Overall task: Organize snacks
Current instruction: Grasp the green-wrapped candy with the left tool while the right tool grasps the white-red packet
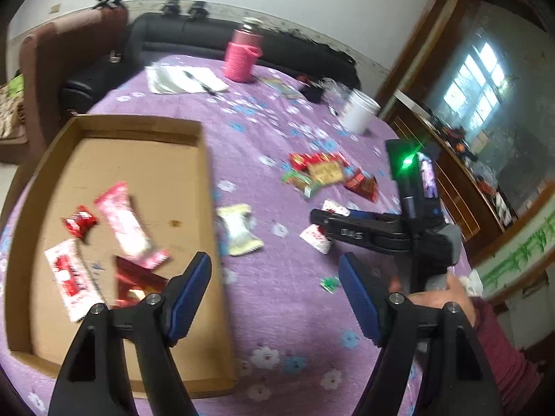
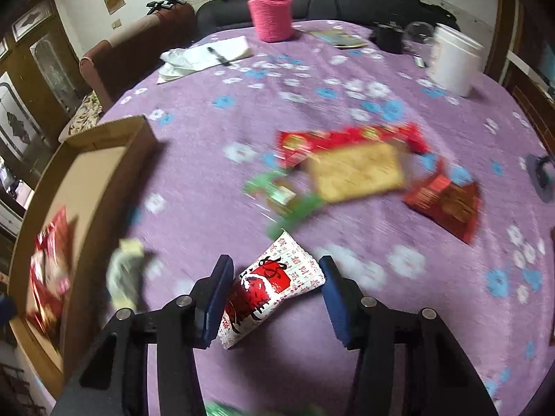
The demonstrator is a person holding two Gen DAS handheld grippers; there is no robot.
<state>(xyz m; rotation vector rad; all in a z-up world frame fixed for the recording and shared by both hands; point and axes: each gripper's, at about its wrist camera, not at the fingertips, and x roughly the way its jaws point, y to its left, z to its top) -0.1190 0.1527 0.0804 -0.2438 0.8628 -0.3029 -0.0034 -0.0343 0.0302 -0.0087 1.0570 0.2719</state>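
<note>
A shallow cardboard box (image 1: pixel 138 131) lies on the purple flowered tablecloth (image 1: pixel 277 294) and holds several red, pink and white snack packets (image 1: pixel 125 228). My left gripper (image 1: pixel 274 294) is open and empty just past the box's right wall. A pale wrapped snack (image 1: pixel 239 228) lies right of the box. My right gripper (image 2: pixel 274 294) is open around a white-and-red snack packet (image 2: pixel 270 287) lying on the cloth; it also shows in the left wrist view (image 1: pixel 322 225). A pile of red, yellow and green packets (image 2: pixel 350 170) lies further out.
A pink knit-covered flask (image 2: pixel 270 14), a notebook with a pen (image 2: pixel 211 55), a white tub (image 2: pixel 454 62) and dark small items (image 2: pixel 388 38) stand at the table's far side. Sofa and armchair lie behind. A small green wrapper (image 1: pixel 329 282) lies near my left gripper.
</note>
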